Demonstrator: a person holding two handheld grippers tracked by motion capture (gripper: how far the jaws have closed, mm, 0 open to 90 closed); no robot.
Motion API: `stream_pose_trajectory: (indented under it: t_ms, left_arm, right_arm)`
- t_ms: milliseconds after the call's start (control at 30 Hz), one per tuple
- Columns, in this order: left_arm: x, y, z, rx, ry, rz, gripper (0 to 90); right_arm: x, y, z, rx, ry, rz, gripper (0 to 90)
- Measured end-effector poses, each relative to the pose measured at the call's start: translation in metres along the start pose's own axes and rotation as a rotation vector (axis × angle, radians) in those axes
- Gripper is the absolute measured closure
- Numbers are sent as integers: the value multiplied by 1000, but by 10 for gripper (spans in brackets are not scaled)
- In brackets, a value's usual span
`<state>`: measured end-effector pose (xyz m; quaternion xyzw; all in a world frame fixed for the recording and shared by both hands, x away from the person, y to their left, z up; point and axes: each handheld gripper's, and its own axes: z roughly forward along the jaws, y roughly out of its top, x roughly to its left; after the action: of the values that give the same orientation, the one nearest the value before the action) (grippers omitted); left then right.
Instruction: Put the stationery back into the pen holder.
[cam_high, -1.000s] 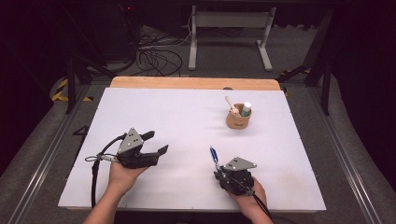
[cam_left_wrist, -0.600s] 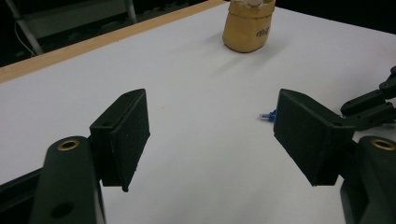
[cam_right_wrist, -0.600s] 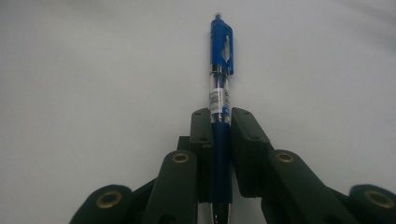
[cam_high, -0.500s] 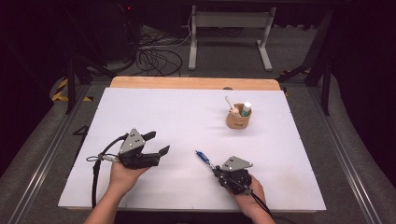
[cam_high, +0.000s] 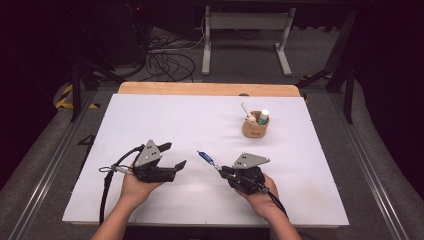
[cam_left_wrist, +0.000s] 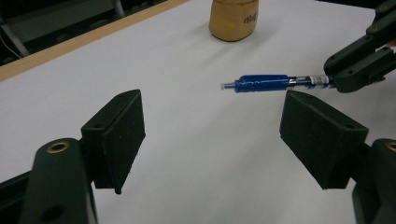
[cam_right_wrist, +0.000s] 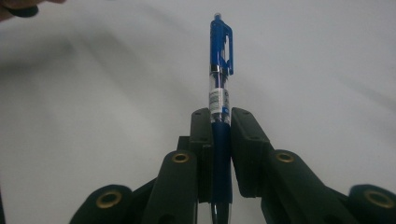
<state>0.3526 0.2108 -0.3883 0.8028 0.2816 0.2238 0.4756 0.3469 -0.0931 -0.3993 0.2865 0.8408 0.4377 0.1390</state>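
A: so what's the blue pen (cam_right_wrist: 219, 98) doing?

B: it's a clicker with a clear middle section and a clip up at the button end. The lower barrel is pinched between the right gripper (cam_high: 223, 171) jaws, button end sticking straight out past them.

A: lying on the white table (cam_high: 210, 125)?

B: can't tell if it touches. From above it points up and left, toward the middle of the table.

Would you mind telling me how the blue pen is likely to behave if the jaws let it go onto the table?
The blue pen looks stiff and light: it juts straight from the right hand-held gripper without sagging. Its round barrel could roll on the flat white table, though the clip would probably stop it soon. The smooth plastic may slip in a loose grip.
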Motion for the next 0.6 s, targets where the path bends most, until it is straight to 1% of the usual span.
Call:
stream_pose_trajectory:
  t_ms: [33, 100, 167, 267, 400, 500, 600]
  left_arm:
    - [-1, 0, 1, 4, -2, 1, 221]
    - [-5, 1, 3, 11, -8, 23, 215]
    - [-7, 1, 5, 21, -1, 45, 204]
    - [-10, 2, 7, 29, 7, 67, 190]
    - [-12, 2, 8, 33, 12, 90, 187]
    - [-15, 2, 9, 44, 6, 123, 194]
    - [-20, 2, 11, 45, 2, 159, 198]
  right_arm:
    - [0, 2, 0, -3, 3, -1, 802]
    - [-1, 5, 0, -8, 15, 1, 802]
    - [-2, 9, 1, -9, 23, 1, 803]
    - [-2, 14, 5, -2, 49, -1, 802]
    - [2, 19, 11, 14, 78, -15, 802]
    - [6, 22, 14, 21, 99, -20, 802]
    - [9, 25, 16, 26, 117, -25, 802]
